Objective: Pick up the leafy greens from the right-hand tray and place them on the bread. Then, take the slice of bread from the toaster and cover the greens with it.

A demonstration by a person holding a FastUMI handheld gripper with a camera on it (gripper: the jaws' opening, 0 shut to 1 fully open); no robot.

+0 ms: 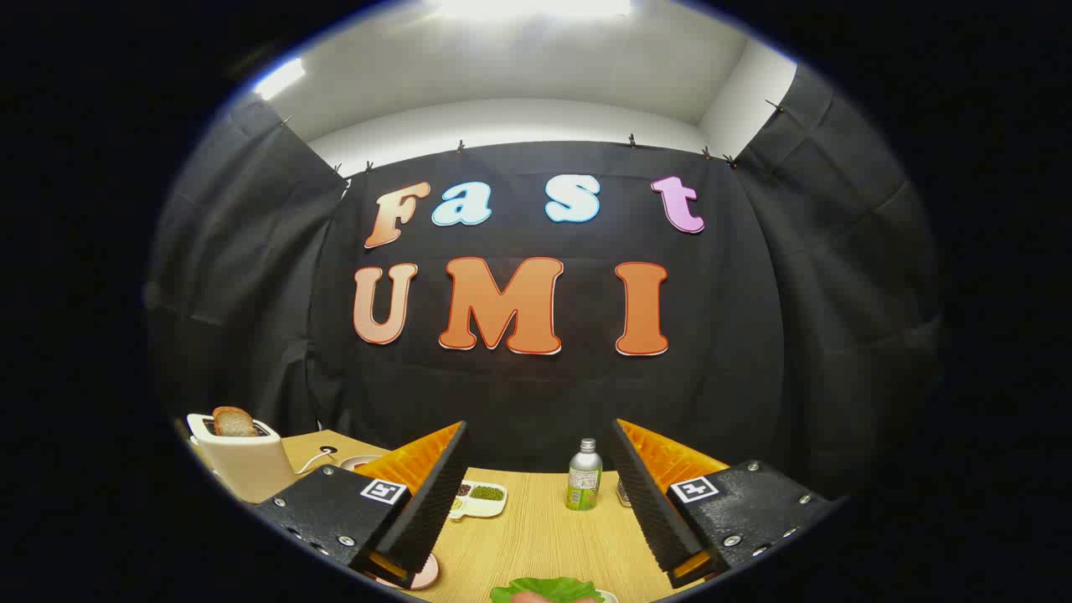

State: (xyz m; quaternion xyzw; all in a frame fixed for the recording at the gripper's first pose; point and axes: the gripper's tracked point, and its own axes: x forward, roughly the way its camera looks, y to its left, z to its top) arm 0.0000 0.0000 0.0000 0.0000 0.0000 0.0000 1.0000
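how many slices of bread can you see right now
1: a bread slice standing in the toaster, beyond the open hand-held gripper. Another may be hidden under the leafy greens between its fingers.

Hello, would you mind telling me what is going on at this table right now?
A person is assembling a sandwich with a handheld gripper. Its fingers are open and empty above the wooden table. The leafy greens lie low between the fingers. A slice of bread still stands in the toaster.
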